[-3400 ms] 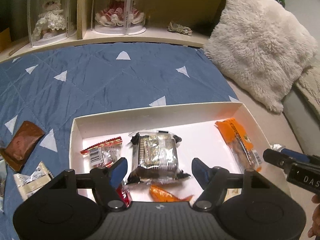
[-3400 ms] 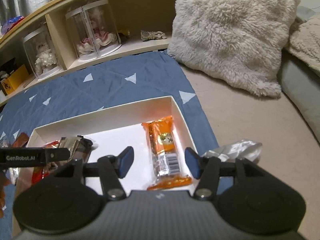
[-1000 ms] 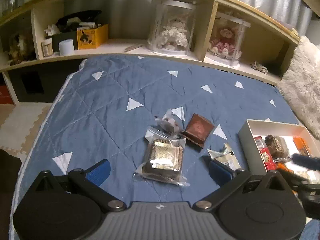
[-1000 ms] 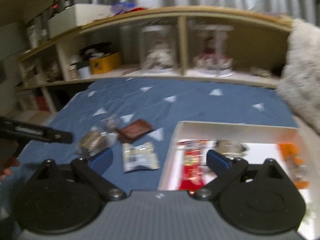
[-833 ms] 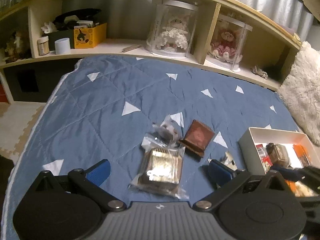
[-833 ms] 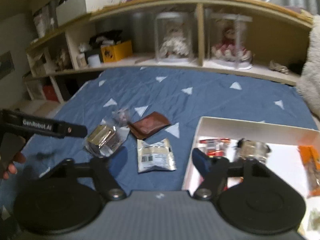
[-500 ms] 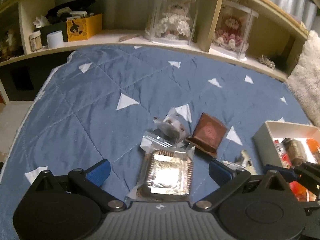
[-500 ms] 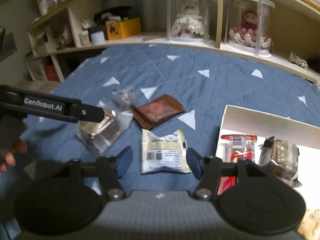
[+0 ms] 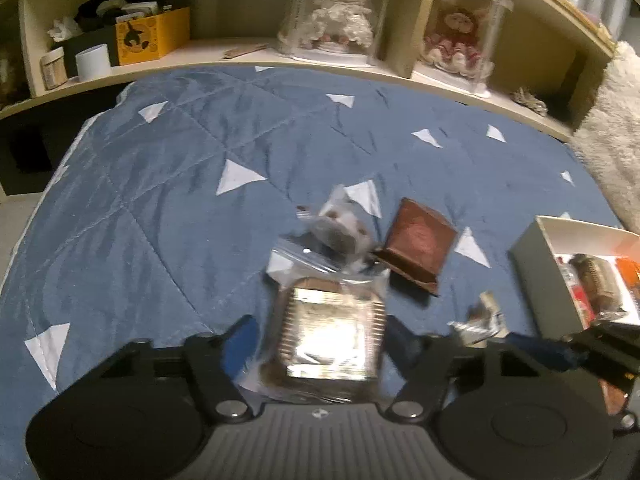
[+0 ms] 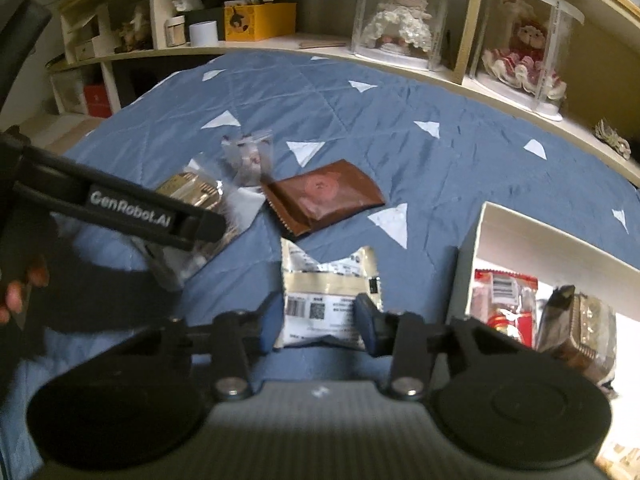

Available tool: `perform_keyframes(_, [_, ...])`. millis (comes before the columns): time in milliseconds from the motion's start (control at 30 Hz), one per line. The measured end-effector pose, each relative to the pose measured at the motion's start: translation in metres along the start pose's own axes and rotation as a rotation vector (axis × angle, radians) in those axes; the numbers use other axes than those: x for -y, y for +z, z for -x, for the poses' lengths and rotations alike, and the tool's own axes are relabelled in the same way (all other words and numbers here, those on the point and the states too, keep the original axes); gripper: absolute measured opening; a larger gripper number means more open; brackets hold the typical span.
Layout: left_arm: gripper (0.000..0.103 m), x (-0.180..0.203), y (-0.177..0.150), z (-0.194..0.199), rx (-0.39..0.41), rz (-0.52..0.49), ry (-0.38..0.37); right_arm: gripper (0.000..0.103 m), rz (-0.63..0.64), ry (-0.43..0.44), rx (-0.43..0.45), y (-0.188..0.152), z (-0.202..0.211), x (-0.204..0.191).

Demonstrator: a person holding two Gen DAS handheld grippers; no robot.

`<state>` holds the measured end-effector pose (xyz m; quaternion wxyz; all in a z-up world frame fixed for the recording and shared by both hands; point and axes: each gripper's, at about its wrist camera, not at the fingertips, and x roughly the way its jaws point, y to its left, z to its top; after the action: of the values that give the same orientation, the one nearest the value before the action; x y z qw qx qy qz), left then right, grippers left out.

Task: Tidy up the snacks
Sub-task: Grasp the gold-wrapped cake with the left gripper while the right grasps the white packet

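My left gripper [image 9: 320, 342] is low over the blue quilt [image 9: 168, 208], jaws closing. Its pads touch both sides of a clear-wrapped foil-tray cake [image 9: 330, 332]. Beyond the cake lie a small clear packet [image 9: 340, 228] and a brown packet [image 9: 416, 248]. My right gripper [image 10: 320, 322] is closing too, with its pads on the side edges of a cream packet [image 10: 328, 292] that has printed codes. The left gripper's finger [image 10: 132, 208] crosses the right wrist view over the cake. The white box [image 10: 468, 264] at right holds a red packet [image 10: 504, 300] and another wrapped cake [image 10: 580, 328].
A curved wooden shelf [image 9: 240, 58] runs behind the quilt with two doll cases [image 9: 340, 12], a yellow box [image 9: 150, 36] and small jars. A fluffy white pillow [image 9: 616, 152] lies at the far right. A person's fingers [image 10: 16, 292] show at the left edge.
Both grippers left the box and came down over the loose snacks on the quilt. Their jaws went from wide to narrow, the left around the cake, the right around the cream packet.
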<state>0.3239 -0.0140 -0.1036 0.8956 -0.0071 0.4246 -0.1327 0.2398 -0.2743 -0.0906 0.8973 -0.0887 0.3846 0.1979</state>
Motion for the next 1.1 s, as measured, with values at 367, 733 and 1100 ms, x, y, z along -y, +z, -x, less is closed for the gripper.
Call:
perform_keyframes(367, [0.061, -0.004, -0.014, 0.022, -0.115, -0.028, 0.011, 0.04, 0.064, 0.104, -0.034, -0.017, 0.027, -0.024])
perform_keyframes(733, [0.062, -0.017, -0.031, 0.044, -0.168, -0.037, 0.028, 0.065, 0.112, 0.288, -0.113, -0.035, 0.059, -0.05])
perform_keyframes(1100, [0.071, -0.012, -0.032, 0.027, -0.186, -0.029, 0.065, 0.086, 0.127, 0.292, -0.136, -0.034, 0.033, -0.042])
